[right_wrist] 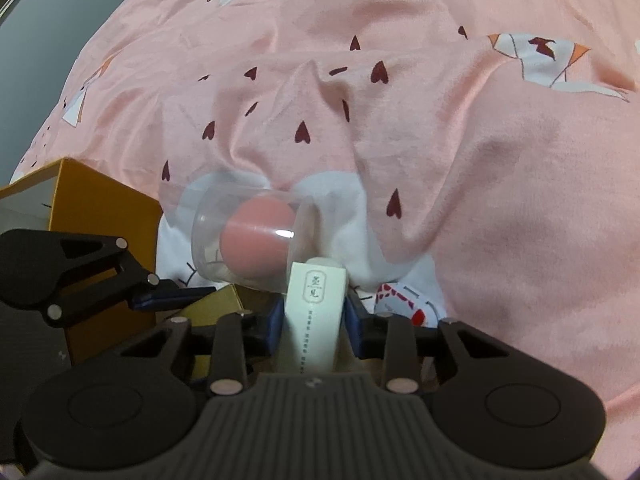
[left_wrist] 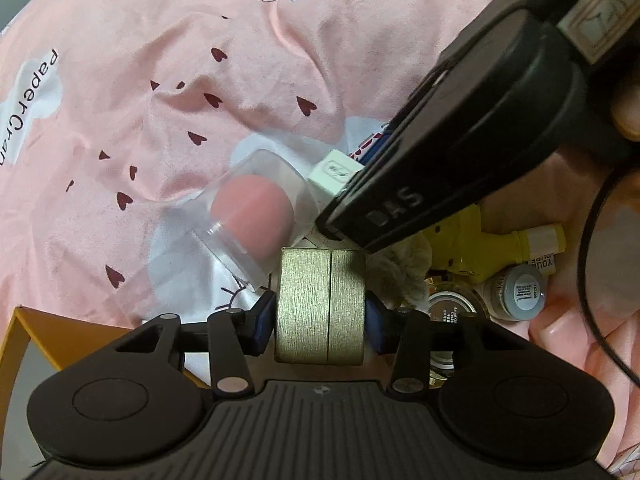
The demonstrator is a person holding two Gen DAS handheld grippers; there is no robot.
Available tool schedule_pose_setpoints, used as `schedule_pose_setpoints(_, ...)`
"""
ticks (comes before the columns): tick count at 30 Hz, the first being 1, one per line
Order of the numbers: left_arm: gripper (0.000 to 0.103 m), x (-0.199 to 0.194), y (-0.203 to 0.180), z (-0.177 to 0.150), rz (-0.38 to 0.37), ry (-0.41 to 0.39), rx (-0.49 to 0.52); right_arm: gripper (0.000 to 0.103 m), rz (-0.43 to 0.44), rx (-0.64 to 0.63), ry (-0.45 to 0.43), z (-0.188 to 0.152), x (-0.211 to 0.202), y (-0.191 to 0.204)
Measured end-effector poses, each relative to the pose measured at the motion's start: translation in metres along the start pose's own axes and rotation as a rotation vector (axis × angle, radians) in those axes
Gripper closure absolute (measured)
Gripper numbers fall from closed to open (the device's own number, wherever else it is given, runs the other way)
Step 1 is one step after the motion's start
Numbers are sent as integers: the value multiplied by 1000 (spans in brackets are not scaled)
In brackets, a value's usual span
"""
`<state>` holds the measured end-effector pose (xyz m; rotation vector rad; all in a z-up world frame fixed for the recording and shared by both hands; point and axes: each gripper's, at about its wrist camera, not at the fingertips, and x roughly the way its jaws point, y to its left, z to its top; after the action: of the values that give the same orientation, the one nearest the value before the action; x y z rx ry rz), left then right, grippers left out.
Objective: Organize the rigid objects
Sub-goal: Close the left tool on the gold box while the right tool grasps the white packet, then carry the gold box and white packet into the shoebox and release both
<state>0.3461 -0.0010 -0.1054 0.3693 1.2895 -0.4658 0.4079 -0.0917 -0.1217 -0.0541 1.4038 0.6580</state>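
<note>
My left gripper (left_wrist: pixel 320 320) is shut on a gold textured box (left_wrist: pixel 320 280), with a blue pad pressed on each side. My right gripper (right_wrist: pixel 315 320) is shut on a slim white box (right_wrist: pixel 316 296) with printed text, held upright. A clear plastic case holding a pink sponge (right_wrist: pixel 256 240) lies on the pink bedsheet just beyond both grippers, and it also shows in the left wrist view as the clear case (left_wrist: pixel 252 212). The right gripper's black housing (left_wrist: pixel 460 152) crosses the upper right of the left wrist view, with the white box (left_wrist: pixel 336 172) at its tip.
An orange cardboard box (right_wrist: pixel 104 208) stands at the left. A yellow bottle (left_wrist: pixel 492 248), two small jars (left_wrist: pixel 520 292), and a grey fuzzy item (left_wrist: pixel 400 272) lie in a heap at the right. A red-and-white pack (right_wrist: pixel 408 300) lies beside the white box. A black cable (left_wrist: pixel 592 240) hangs at the right.
</note>
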Motion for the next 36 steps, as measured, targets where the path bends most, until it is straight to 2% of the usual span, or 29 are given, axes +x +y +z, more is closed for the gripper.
schedule_pose_setpoints(6,52,-8,-9,-7,21,-35,-14,76,-3,5,-19,-11,-14,-4)
schedule_pose_setpoints(12,52,-36,-16,-14,13,-98,-41,76,-33,-25,-55,-25,-39,5)
schedule_pose_setpoints(22,52,-122,-15,-34,-5,-245,-100,77,-62,-67,-162,-46,-103,37)
schedule_pose_setpoints(26,52,-161,-4,-53,35,-296,-144,77,-54,-116,-221,-51,-133,67)
schedule_pose_setpoints(29,52,-179,9,-69,95,-284,-196,77,-28,-156,-252,-51,-149,94)
schedule_pose_setpoints(33,52,-179,34,-97,185,-248,-295,77,48,-208,-267,-47,-158,135)
schedule_pose_setpoints(36,52,-165,56,-118,232,-216,-398,77,99,-236,-251,-42,-147,165)
